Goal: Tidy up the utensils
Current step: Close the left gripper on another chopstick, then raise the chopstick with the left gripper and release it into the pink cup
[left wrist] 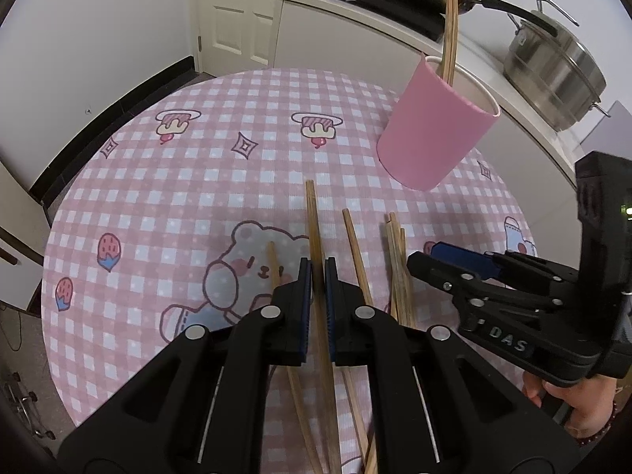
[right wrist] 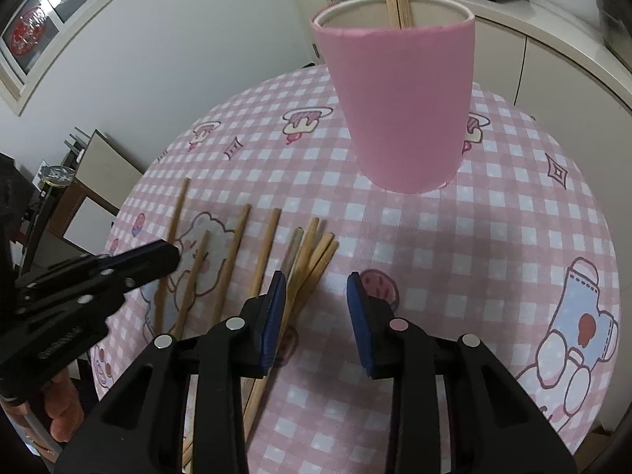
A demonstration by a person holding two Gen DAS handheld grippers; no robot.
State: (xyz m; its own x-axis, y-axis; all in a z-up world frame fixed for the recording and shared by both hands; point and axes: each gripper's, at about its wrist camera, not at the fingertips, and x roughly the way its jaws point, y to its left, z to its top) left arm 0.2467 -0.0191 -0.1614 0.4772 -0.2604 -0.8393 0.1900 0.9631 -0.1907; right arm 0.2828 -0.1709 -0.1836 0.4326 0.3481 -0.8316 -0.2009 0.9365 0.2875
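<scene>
Partly, the left hand-held gripper point(left wrist: 318, 276) hides its clamped chopstick point(left wrist: 312, 213)

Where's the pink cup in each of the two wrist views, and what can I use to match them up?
Left wrist view: the pink cup is upper right, leaning in the fisheye, with chopsticks standing in it.
Right wrist view: the pink cup is top centre, beyond the right gripper, whose jaws stand apart with nothing between them.
Shared landmark: the bear print on the checked tablecloth, under the loose chopsticks.
</scene>
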